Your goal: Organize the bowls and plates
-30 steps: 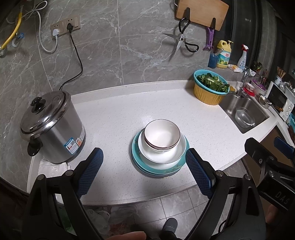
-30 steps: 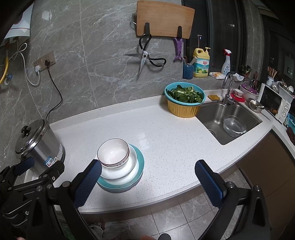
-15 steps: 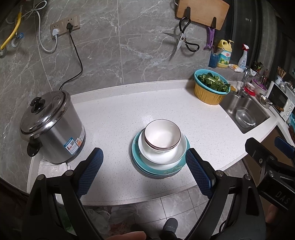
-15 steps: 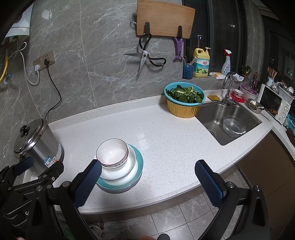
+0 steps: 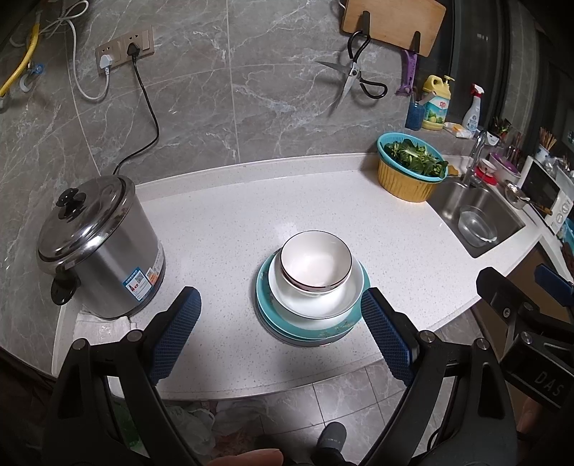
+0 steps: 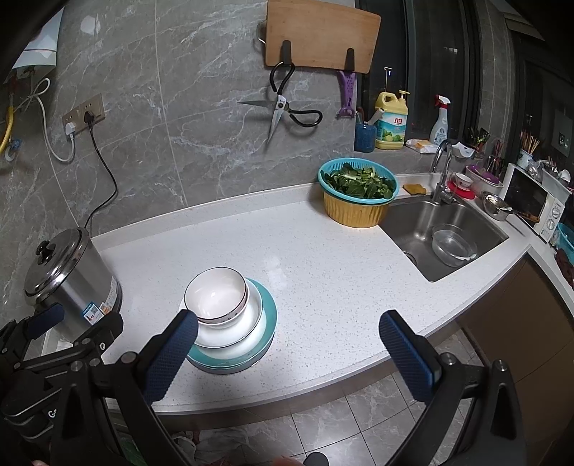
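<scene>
With the left gripper (image 5: 280,322) and right gripper (image 6: 287,344) both spread wide and empty short of the white countertop (image 5: 222,229), the glazed, breakable bowl (image 5: 315,260) topping the stacked plates (image 5: 312,322) looks slippery; I'd pinch its rim.

A steel cooker (image 5: 100,247) stands at the left of the white counter (image 5: 222,222), plugged into the wall; a basket of greens (image 6: 358,195) sits beside the sink (image 6: 448,229), which holds a glass bowl (image 6: 453,247); scissors (image 6: 283,107) hang under a cutting board (image 6: 319,34)
</scene>
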Demonstrator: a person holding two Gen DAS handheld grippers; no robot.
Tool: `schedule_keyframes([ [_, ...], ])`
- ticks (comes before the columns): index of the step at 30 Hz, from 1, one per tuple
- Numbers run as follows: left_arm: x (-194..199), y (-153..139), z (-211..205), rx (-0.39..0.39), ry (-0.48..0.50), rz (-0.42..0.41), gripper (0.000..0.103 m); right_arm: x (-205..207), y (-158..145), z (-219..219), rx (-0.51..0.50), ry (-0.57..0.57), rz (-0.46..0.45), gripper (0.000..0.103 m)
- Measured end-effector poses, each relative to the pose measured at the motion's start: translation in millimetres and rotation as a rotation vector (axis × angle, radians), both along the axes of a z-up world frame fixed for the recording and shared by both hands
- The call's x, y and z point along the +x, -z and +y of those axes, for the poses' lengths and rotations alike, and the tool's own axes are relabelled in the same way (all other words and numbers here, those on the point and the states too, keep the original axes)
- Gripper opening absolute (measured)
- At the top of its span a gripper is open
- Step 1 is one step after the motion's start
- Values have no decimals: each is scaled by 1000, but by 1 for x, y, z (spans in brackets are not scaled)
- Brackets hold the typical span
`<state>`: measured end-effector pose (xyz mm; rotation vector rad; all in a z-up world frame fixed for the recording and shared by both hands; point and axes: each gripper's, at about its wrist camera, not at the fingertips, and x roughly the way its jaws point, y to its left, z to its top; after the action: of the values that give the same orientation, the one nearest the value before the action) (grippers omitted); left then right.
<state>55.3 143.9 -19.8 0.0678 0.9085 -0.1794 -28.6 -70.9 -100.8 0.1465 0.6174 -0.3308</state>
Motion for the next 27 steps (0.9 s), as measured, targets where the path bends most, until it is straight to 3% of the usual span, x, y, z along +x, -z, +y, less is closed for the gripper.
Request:
schedule_keyframes([
  [27, 10, 7, -1, 0, 4, 11, 91, 4, -1, -3, -1, -7, 6, 103],
])
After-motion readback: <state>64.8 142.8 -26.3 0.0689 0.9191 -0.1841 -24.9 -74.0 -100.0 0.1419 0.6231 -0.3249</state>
